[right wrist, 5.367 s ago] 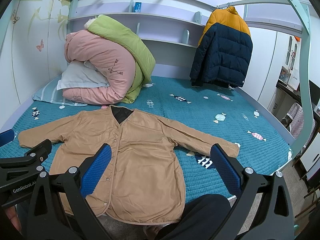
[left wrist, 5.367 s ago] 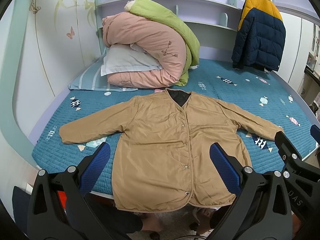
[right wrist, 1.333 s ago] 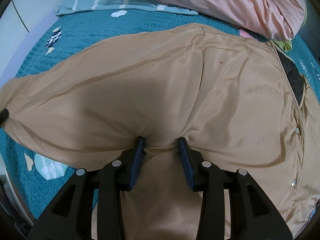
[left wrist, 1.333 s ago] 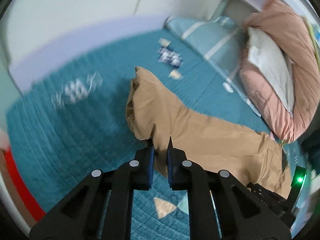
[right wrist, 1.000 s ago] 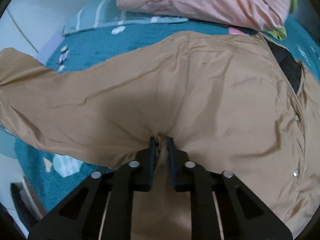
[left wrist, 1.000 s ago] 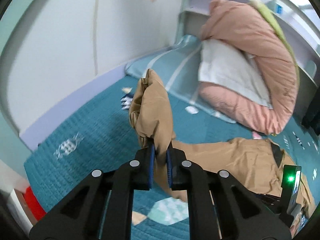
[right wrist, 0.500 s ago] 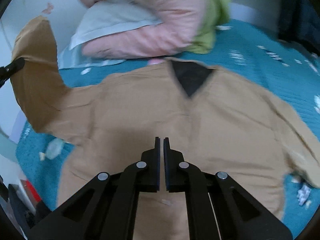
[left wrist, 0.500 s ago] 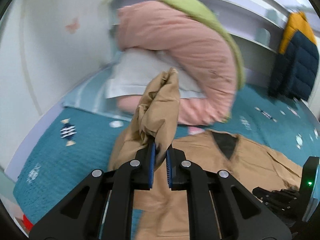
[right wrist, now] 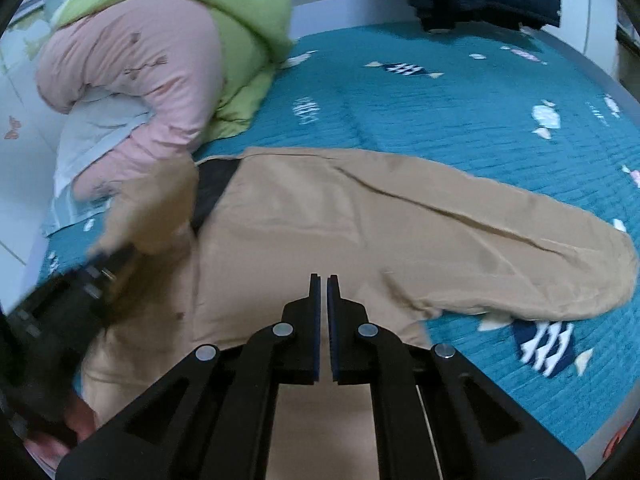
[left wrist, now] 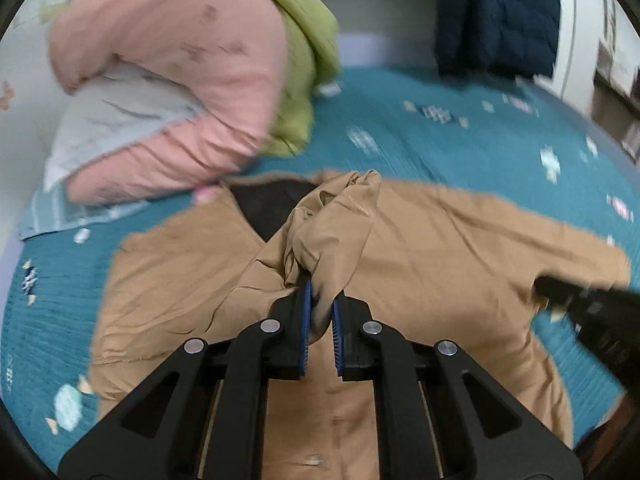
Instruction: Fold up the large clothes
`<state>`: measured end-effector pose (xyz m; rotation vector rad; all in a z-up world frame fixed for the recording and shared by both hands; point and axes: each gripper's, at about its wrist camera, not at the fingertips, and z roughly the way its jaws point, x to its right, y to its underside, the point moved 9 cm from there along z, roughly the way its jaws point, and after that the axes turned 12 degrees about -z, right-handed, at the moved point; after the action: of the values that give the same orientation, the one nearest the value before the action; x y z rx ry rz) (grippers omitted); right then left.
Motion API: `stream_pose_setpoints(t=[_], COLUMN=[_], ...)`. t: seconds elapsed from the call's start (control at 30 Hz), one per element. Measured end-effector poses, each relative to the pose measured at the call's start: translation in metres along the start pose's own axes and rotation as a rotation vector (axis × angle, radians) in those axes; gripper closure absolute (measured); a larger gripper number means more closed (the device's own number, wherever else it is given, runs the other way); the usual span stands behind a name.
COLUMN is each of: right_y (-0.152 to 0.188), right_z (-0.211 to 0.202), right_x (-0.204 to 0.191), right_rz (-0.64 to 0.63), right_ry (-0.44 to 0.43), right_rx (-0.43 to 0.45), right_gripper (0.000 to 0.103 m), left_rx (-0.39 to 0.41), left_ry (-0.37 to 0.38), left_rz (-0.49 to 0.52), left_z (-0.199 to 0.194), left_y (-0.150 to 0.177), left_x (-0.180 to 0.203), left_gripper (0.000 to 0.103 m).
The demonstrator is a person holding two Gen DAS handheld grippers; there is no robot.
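**Tan jacket half-folded on the teal bed, one sleeve clamped in the left claw**

A bed covered in a teal quilted spread printed with candy shapes (right wrist: 460, 120) fills both views. At its head lies a bulky rolled bundle of pink and green duvets (left wrist: 192, 80) with a pale grey pillow (left wrist: 116, 120) tucked under it, and a dark navy puffer coat (left wrist: 496, 16) hangs at the far right.

The large tan button-front jacket with a dark lining (right wrist: 320, 220) is spread flat on the near part of the spread, collar toward the bedding, its dark neck opening (left wrist: 268, 208) showing. In the right wrist view its right-side sleeve (right wrist: 520, 264) lies stretched out flat toward the bed's edge.

The other sleeve, bunched into a crumpled tan wad (left wrist: 336, 224), is raised above the jacket's chest just beside the neckline. The left gripper (left wrist: 319, 304) has its blue-padded fingers (left wrist: 305, 320) pinched tight on this fabric.

The right gripper (right wrist: 320, 284) hangs over the jacket's front with its jaws drawn together and nothing visible between them. It also shows, blurred, at the right edge of the left wrist view.
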<state>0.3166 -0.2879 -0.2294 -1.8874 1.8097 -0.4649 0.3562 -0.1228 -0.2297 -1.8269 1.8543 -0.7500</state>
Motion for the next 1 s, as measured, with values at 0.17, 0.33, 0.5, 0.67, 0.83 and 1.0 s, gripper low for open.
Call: stream_pose_setpoints(t=[0.17,0.33,0.5,0.67,0.83,1.0], right_y=[0.004,0.005,0.000,0.001,0.017,0.028], right_z=[0.011,0.013,0.016,0.039,0.085,0.093], right_x=[0.015,0.018,-0.010,-0.056,-0.081,-0.087], right_rz=[0.052,0.074,0.010,-0.023,-0.062,-0.085], right_ry=[-0.014,-0.017,-0.040,-0.143,-0.111,-0.039], right_rx=[-0.035,-0.050,-0.039,-0.082,-0.158,-0.149], right_gripper=[0.096,0.061,0.046,0.046,0.056,0.090], left_rx=[-0.094,-0.049,-0.004,-0.019,-0.154,-0.279], left_ry=[0.043,0.148,0.168,0.079,-0.030,-0.113], left_rz=[0.035,0.036,-0.053,-0.145,-0.221,-0.295], left_z=[0.014,-0.027,-0.057,-0.049,-0.014,0.011], left_y=[0.031,0.028,0.014,0.012,0.043,0.090], left_x=[0.022,0.019,-0.024,-0.094,-0.155,-0.194], left_gripper=[0.071,0.045,0.045,0.066,0.095,0.102])
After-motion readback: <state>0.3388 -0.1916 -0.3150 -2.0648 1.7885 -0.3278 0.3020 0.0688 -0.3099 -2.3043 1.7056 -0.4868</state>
